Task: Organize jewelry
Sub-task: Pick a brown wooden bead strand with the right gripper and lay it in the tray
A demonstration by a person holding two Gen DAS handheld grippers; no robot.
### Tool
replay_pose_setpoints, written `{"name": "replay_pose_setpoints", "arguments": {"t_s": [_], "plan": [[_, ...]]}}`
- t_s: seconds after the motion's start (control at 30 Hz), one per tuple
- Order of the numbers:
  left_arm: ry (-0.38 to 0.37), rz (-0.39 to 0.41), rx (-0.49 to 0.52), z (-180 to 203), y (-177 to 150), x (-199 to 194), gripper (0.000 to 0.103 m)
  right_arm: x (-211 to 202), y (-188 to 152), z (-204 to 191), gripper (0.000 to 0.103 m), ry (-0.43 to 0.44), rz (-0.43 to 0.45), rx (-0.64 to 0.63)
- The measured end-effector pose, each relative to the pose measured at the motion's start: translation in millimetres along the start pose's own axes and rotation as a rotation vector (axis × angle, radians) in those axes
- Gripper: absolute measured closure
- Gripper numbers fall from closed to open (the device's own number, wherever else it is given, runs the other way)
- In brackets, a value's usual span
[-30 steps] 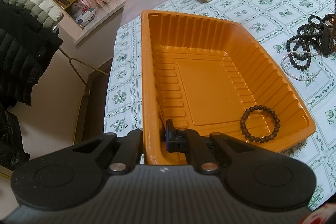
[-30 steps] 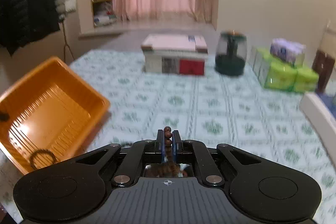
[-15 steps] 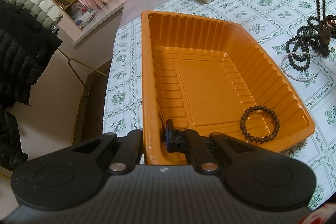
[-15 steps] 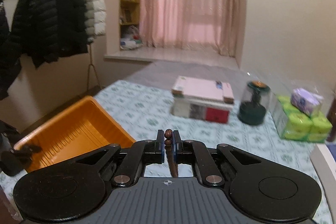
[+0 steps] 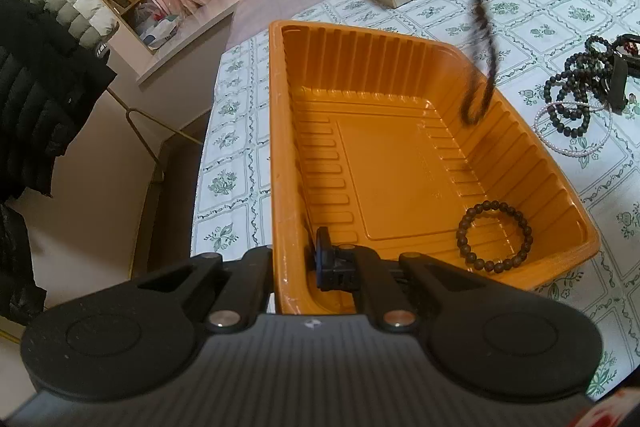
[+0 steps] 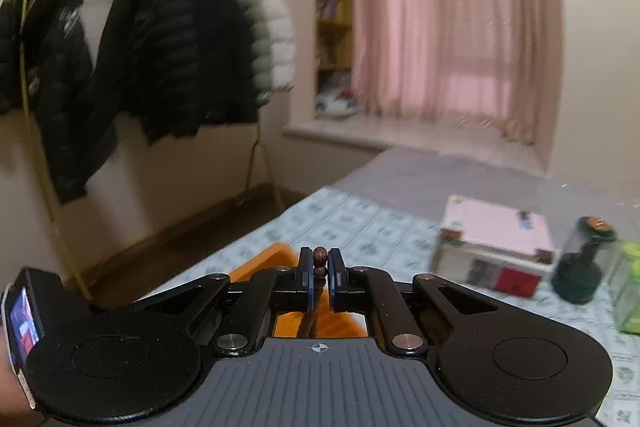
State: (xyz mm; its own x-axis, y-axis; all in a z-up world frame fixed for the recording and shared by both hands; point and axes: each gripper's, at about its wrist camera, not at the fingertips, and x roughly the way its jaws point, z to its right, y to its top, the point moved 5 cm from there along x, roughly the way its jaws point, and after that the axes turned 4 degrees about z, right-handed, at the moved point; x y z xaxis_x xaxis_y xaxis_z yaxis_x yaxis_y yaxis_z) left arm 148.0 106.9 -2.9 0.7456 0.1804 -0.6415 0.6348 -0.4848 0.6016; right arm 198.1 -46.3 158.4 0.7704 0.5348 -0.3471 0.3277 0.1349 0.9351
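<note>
One bracelet [image 5: 495, 237] lies in the orange tray [image 5: 280, 131]. The left gripper [image 5: 294, 263] pinches the tray's near rim. The right gripper [image 6: 319, 279] squeezes a bead string [image 5: 482, 27] dangling over the tray. A pile [image 5: 576, 95] waits on the right.

Bracelet [image 5: 495, 237] in tray [image 5: 280, 131]

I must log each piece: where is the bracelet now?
Left wrist view: the bracelet lies inside the orange tray, in its near right corner.
</note>
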Motion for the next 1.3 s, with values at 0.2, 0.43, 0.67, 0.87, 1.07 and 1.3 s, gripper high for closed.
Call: {"name": "replay_pose_setpoints", "arguments": {"t_s": [0.2, 0.43, 0.67, 0.87, 1.07, 1.3], "plan": [[-0.006, -0.001, -0.011, -1, 0, 1, 0.099, 48, -24, -19, 0.096, 0.067, -0.115, -0.002], [-0.007, -0.001, -0.012, -1, 0, 1, 0.099, 78, -63, -25, 0.096, 0.191, -0.269, 0.117], [-0.007, 0.0, -0.012, -1, 0, 1, 0.099, 83, -85, -19, 0.096, 0.183, -0.327, 0.145], [-0.006, -0.002, -0.011, -1, 0, 2, 0.099, 80, -87, -13, 0.094, 0.194, -0.317, 0.186], [-0.005, -0.002, -0.011, -1, -1, 1, 0.099, 48, -101, 16, 0.056, 0.106, -0.264, 0.263], [-0.004, -0.001, -0.011, -2, -1, 1, 0.099, -16, -166, 65, 0.056, -0.124, -0.271, 0.323]]}}
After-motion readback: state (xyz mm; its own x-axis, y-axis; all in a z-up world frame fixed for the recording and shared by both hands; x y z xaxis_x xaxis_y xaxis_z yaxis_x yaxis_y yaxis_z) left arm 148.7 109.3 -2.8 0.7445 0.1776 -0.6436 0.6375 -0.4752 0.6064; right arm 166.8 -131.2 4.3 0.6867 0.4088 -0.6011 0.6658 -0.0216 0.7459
